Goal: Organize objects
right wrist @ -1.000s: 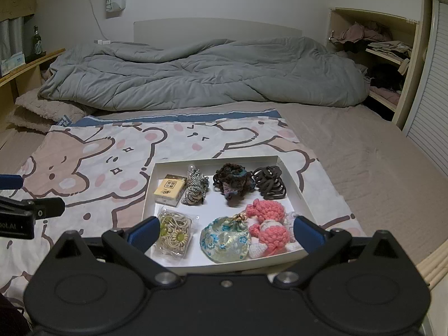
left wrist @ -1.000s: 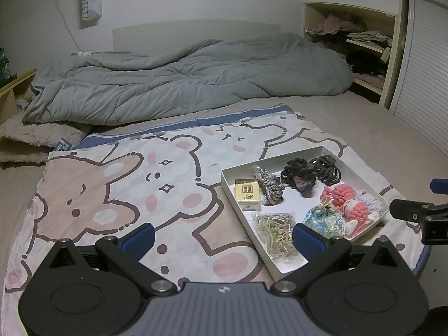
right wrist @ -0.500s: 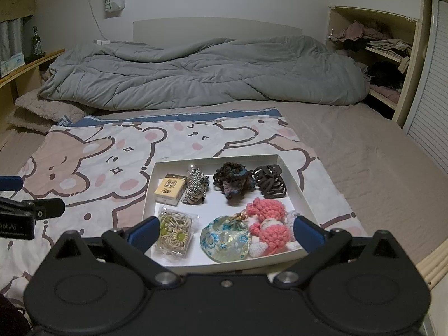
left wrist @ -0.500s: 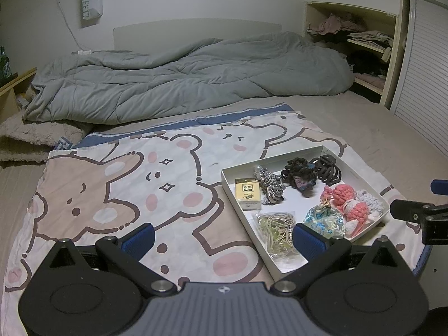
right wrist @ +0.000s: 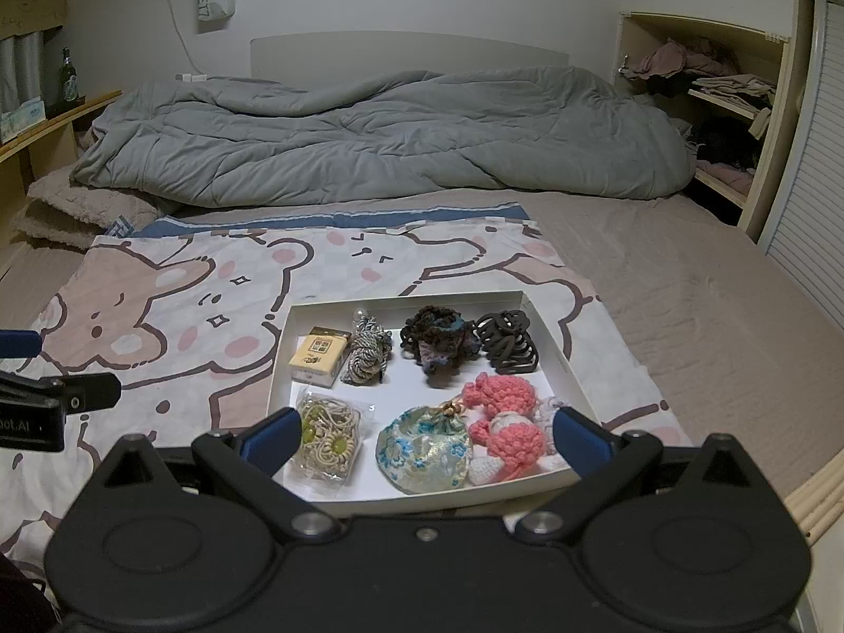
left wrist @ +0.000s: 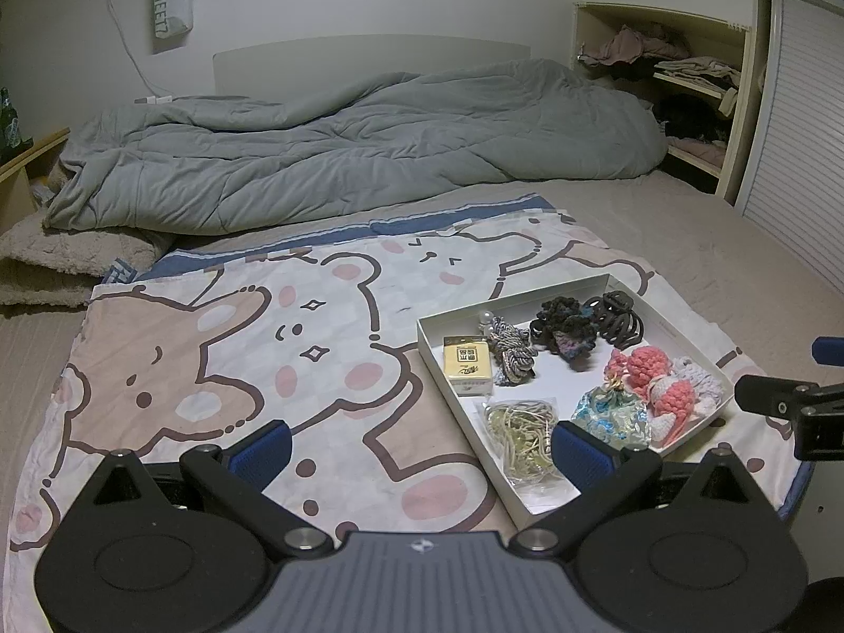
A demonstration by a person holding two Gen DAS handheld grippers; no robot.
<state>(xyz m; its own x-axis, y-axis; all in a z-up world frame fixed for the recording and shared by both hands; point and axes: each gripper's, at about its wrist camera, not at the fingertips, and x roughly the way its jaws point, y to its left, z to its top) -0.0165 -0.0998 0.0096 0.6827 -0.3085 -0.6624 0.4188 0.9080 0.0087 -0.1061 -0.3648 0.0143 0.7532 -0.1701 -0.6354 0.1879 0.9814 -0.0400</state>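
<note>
A white shallow box lies on a cartoon bear blanket on the bed. In it are a yellow card pack, a twisted cord, a dark scrunchie, a black hair claw, a bag of hair ties, a floral pouch and pink crochet toys. My right gripper is open and empty, just in front of the box. My left gripper is open and empty, over the blanket left of the box. The right gripper's tip shows at the left wrist view's right edge.
A crumpled grey duvet fills the back of the bed. Folded fuzzy blankets lie at the back left. Open shelves with clothes stand at the right. A ledge with a bottle runs along the left wall.
</note>
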